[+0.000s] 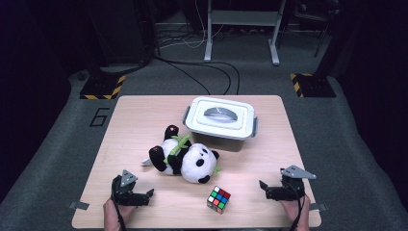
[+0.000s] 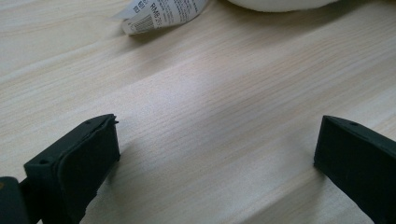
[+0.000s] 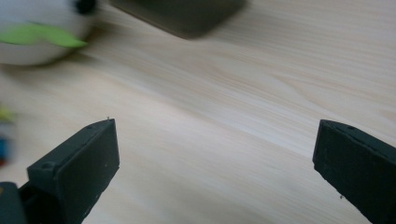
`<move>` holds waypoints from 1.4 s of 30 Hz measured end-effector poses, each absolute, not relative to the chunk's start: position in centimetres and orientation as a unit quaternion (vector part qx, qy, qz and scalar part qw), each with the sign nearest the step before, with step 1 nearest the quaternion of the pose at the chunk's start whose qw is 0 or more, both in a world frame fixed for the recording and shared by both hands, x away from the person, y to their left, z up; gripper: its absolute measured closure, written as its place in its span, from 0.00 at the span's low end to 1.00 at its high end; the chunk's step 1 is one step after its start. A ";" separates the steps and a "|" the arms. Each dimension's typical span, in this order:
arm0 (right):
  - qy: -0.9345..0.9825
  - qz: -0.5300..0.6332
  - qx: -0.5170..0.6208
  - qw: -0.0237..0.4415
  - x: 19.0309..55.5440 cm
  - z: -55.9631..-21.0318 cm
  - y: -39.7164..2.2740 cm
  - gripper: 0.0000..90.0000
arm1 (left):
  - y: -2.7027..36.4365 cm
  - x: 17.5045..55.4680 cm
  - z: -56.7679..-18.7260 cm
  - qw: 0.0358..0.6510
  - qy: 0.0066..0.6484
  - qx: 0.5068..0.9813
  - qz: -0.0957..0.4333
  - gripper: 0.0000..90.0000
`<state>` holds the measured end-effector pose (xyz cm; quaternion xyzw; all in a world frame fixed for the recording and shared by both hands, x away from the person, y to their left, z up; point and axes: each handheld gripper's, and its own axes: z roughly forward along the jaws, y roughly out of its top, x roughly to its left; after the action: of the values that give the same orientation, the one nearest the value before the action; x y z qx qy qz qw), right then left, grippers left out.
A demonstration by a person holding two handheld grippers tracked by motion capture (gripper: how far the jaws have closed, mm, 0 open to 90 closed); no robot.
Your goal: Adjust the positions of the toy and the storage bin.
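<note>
Wooden table (image 1: 144, 110) holds a panda (image 1: 185, 156), a cube (image 1: 219, 199), a lidded box (image 1: 220, 120). Left gripper (image 1: 149, 195) and right gripper (image 1: 263, 187) both gape wide, empty.

One desk (image 1: 144, 115) holds three things. There is one white box (image 1: 219, 126) with one lid and one handle on top. One toy panda (image 1: 185, 156) lies just in front of the box. One color cube (image 1: 219, 199) sits in front of the panda. Two claws rest on the desk: one left claw (image 1: 150, 195) left of the cube and one right claw (image 1: 263, 187) right of the cube.
</note>
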<state>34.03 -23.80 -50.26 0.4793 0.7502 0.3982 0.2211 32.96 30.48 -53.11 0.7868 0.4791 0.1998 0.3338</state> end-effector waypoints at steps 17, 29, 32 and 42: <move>0.750 0.317 0.535 0.227 37.2 -52.9 -25.3 0.00 | 30.8 31.9 -50.5 0.368 0.476 0.774 0.196 0.00; 0.747 0.316 0.539 0.228 37.2 -52.9 -25.3 0.00 | 29.0 31.2 -47.2 0.379 0.458 0.780 0.193 0.00; 0.746 0.317 0.539 0.229 37.2 -52.9 -25.3 0.01 | 28.4 31.4 -46.5 0.376 0.455 0.784 0.193 0.00; 0.746 0.317 0.540 0.229 37.2 -52.9 -25.3 0.01 | 26.3 31.7 -44.6 0.383 0.427 0.795 0.198 0.00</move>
<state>37.20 -25.30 -52.90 0.5396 0.7457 0.3168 0.2290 31.69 26.25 -44.57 0.7946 0.4271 0.1978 0.3834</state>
